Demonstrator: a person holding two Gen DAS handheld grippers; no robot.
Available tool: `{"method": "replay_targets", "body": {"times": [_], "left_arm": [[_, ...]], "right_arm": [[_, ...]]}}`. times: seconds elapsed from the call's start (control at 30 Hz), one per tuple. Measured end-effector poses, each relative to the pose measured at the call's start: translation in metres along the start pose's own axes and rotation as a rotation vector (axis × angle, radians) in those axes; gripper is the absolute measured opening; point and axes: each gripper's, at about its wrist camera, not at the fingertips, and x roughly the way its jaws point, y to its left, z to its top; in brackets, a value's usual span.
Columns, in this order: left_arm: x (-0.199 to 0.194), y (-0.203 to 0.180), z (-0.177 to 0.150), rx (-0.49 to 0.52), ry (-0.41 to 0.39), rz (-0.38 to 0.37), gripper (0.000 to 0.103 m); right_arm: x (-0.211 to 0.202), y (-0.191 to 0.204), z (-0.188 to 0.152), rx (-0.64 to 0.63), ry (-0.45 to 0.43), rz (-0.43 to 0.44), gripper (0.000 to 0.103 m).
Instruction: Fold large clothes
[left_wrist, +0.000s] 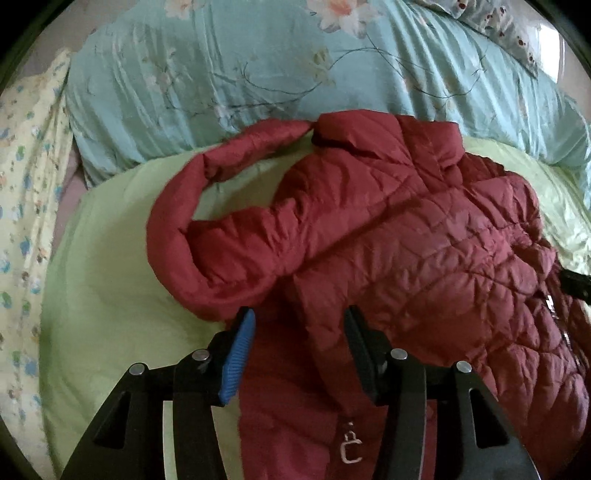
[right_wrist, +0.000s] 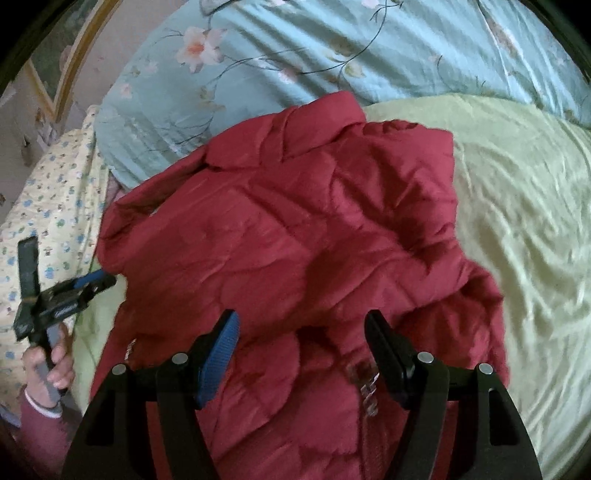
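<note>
Red quilted puffer jacket (left_wrist: 388, 236) lies on the pale green sheet (left_wrist: 110, 295), collar (left_wrist: 384, 147) toward the teal floral duvet (left_wrist: 221, 74) at the back. It's spread on the flat sheet rather than the lumpy duvet, which gives a clean surface for creasing.

One sleeve (left_wrist: 207, 236) curls out in a loop over the sheet on the side nearest the yellow patterned blanket (left_wrist: 26, 184), with its cuff up by the collar. Not yet tucked, so I'd judge the fold only partly done.

Left gripper (left_wrist: 299, 332): jaws apart, hanging above the jacket just beside the sleeve's shoulder end, nothing pinched. The right-wrist view shows the person's hand (right_wrist: 55, 365) holding it out at the jacket's edge.

Right gripper (right_wrist: 303, 343): jaws spread wide over the zipper (right_wrist: 369, 391) region near the hem, no fabric between the pads. The frame is motion-blurred, so contact with the fabric below is probably none, but I can't be sure.

Both pointing steeply down at the garment with open jaws reads as between grabs. Likely next target is that loose sleeve. Puffer fill is springy, so folds may pop back open.
</note>
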Motion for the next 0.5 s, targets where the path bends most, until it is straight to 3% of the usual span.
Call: {"method": "replay_targets", "body": {"times": [0.1, 0.17, 0.5], "left_arm": [[0.002, -0.009, 0.015, 0.035, 0.001, 0.063, 0.052], [0.003, -0.015, 0.026, 0.049, -0.006, 0.083, 0.061], [0.045, -0.036, 0.103, 0.129, -0.010, 0.199, 0.081]], "right_arm": [[-0.004, 0.008, -0.008, -0.008, 0.007, 0.025, 0.072], [-0.007, 0.014, -0.014, -0.017, 0.010, 0.044, 0.072], [-0.028, 0.027, -0.040, -0.011, 0.000, 0.098, 0.072]]}}
